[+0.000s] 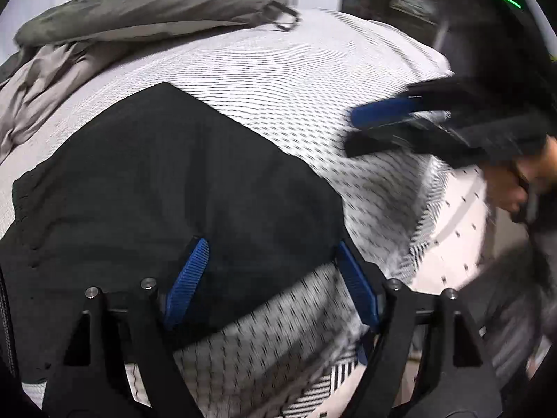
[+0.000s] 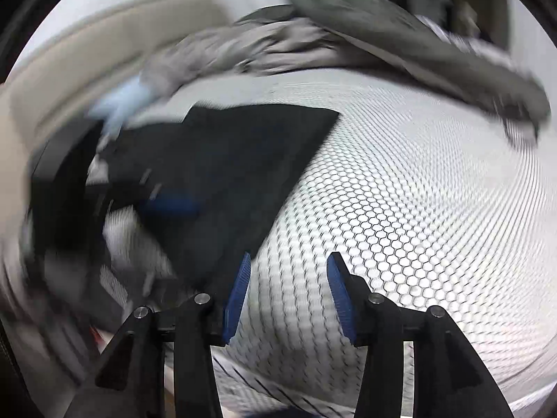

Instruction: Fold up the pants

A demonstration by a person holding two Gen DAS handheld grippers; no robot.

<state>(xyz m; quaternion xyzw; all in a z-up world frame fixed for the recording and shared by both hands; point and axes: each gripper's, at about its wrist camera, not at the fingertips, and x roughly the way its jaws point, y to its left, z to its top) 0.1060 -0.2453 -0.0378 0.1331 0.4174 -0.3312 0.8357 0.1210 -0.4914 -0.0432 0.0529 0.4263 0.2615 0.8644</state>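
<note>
**Black pants: handling and grip points**

Left hand-held gripper stands apart, empty, over the black pants; right hand-held gripper likewise. Pants lie flat on the honeycomb mattress: soft, light, limp. Pinch corners or hems

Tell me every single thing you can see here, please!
black pants: one, black, lying flat on the patterned cover, under the left tongs.
patterned cover: one, white with a dark honeycomb print, spread over the whole surface.
grey clothes: a crumpled heap, count unclear, light grey, far edge of the cover.
olive garment: one, dark olive-grey, lying across the far edge beside the grey heap.
left tongs: one, black with blue pads, open over the near edge of the pants.
right tongs: one, black with blue pads, open over bare cover, nothing between them.
hand: one, holding the right tongs' handle.
</note>
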